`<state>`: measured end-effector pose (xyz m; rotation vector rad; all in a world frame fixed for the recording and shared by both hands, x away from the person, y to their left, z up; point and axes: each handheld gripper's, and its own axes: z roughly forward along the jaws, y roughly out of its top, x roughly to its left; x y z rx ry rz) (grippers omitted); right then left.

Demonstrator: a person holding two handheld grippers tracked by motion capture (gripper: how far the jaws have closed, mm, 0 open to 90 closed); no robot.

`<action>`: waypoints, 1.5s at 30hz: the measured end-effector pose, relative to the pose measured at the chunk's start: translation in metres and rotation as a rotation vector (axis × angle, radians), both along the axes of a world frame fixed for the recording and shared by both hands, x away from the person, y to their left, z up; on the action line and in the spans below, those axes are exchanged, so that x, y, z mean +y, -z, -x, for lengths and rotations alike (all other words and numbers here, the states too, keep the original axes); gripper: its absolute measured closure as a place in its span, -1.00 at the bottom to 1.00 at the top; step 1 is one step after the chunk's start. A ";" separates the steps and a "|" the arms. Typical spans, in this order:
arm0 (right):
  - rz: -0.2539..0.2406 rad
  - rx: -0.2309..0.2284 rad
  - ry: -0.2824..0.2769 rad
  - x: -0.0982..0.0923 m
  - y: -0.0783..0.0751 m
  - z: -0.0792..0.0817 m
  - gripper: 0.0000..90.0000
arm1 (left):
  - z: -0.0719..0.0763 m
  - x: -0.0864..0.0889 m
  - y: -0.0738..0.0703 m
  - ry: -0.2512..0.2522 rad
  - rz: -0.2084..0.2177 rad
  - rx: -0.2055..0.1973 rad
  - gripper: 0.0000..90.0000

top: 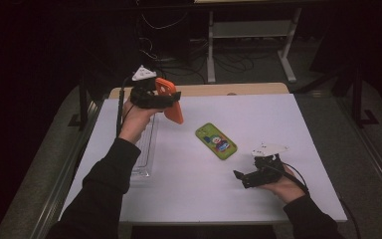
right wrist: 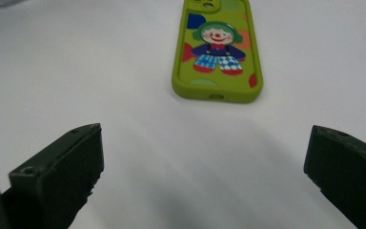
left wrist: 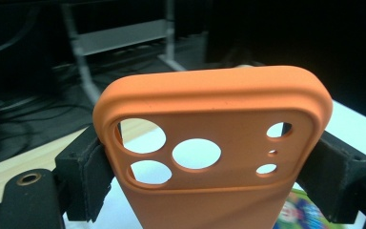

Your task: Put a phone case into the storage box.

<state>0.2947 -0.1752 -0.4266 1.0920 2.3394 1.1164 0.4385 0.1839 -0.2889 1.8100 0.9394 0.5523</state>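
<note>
While L gripper (top: 171,99) is pinching orange silicone phone case (top: 170,99) aloft nr far-left corner | R gripper (top: 239,178), jaws spread, is facing green clown-print phone case (top: 216,141) lying mid-table, long axis running away from jaws, R nearer.

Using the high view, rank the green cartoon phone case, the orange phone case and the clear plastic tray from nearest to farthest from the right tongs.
1. The green cartoon-printed phone case, flat on the white table, up and left of the right tongs.
2. The clear plastic tray, at the table's left side, beside the left forearm.
3. The orange silicone phone case, clamped in the left tongs, raised at far left.
</note>
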 end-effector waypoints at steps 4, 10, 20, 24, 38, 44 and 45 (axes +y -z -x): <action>0.002 -0.006 0.005 -0.008 0.001 0.005 -1.00 | -0.011 0.017 -0.002 -0.124 -0.038 -0.004 -0.67; -0.001 -0.004 0.015 -0.018 0.002 0.009 -1.00 | -0.029 0.040 0.004 -0.298 -0.103 0.013 -0.67; -0.005 -0.013 0.015 -0.019 0.001 0.009 -1.00 | -0.054 0.052 0.027 -0.447 -0.204 0.125 -0.68; -0.008 -0.006 0.012 -0.019 0.002 0.009 -1.00 | -0.063 0.050 0.039 -0.473 -0.236 0.150 -0.69; -0.023 -0.009 0.005 -0.017 0.001 0.010 -1.00 | -0.084 0.042 0.069 -0.543 -0.270 0.199 -0.70; -0.025 -0.010 0.005 -0.018 0.002 0.010 -1.00 | -0.086 0.040 0.074 -0.545 -0.265 0.207 -0.71; -0.026 -0.010 0.005 -0.018 0.002 0.010 -1.00 | -0.086 0.039 0.074 -0.540 -0.266 0.209 -0.71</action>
